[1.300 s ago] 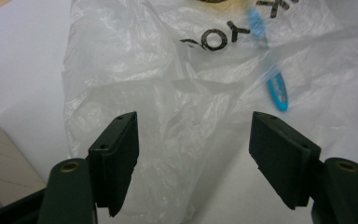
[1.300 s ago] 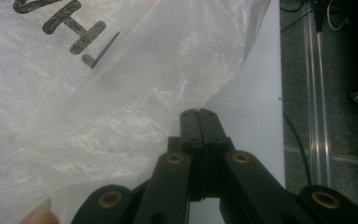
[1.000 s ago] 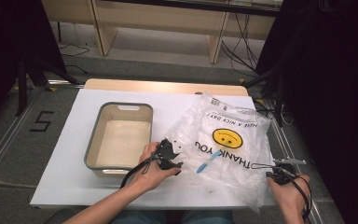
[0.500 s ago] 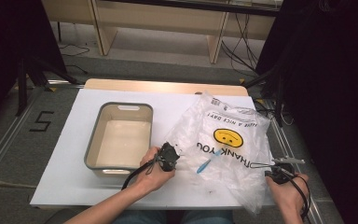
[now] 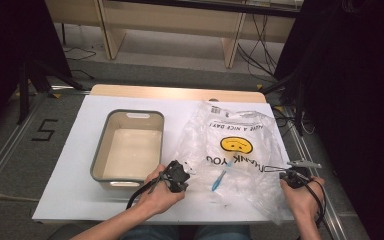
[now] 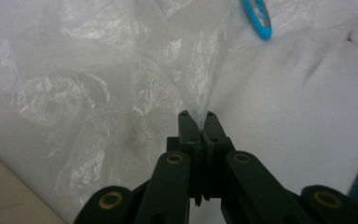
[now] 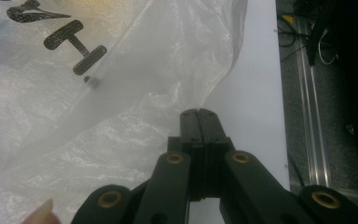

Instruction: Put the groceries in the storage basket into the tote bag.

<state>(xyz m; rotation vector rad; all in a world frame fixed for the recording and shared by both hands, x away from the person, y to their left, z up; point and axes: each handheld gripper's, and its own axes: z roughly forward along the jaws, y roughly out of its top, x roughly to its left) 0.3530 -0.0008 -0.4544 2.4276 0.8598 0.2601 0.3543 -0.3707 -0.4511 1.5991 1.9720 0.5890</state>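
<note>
A clear plastic bag with a yellow smiley and "THANK YOU" print lies crumpled on the white table. A small blue object lies inside it, also seen in the left gripper view. My left gripper is at the bag's near left edge, its jaws shut on a fold of the film. My right gripper is at the bag's near right edge, its jaws closed on the film there.
A grey-rimmed open bin stands left of the bag, close to my left hand. The table's right edge and a floor rail run just beyond my right gripper. A fingertip shows at the bottom left of the right gripper view.
My left gripper has drawn slightly back toward the person with the bag's edge in it. The right gripper has barely moved.
</note>
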